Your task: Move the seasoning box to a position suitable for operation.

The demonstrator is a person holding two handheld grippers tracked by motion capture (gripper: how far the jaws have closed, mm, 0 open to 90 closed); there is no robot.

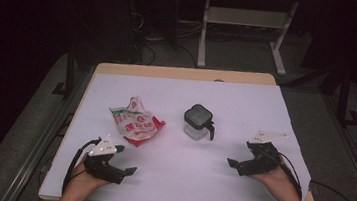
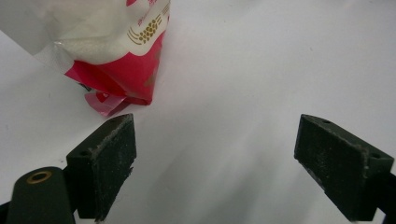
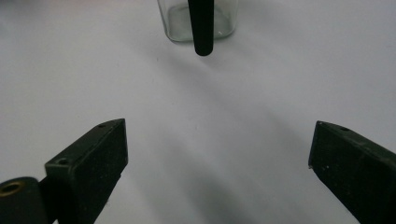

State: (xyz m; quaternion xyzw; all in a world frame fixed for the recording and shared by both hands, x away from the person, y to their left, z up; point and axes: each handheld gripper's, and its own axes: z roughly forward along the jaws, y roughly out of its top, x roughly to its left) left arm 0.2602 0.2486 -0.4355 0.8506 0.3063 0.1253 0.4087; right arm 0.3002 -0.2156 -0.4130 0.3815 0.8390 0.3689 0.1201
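A crumpled red and white snack bag (image 1: 136, 123) lies left of the middle of the white table (image 1: 183, 88). To its right stands a small clear jar (image 1: 198, 121) with a black lid and a black handle. My left gripper (image 1: 126, 159) rests near the front left, open and empty, just short of the bag (image 2: 116, 56). Its jaws (image 2: 215, 154) stand wide apart over bare table. My right gripper (image 1: 239, 153) sits at the front right, also open and empty (image 3: 217, 158). It points at the jar (image 3: 198, 18), whose handle faces it.
The table's wooden rim (image 1: 184, 73) shows at the far edge. Beyond it, on the grey floor, are a white desk frame (image 1: 245, 22) and loose cables (image 1: 147, 42). Bare white surface lies between the two grippers.
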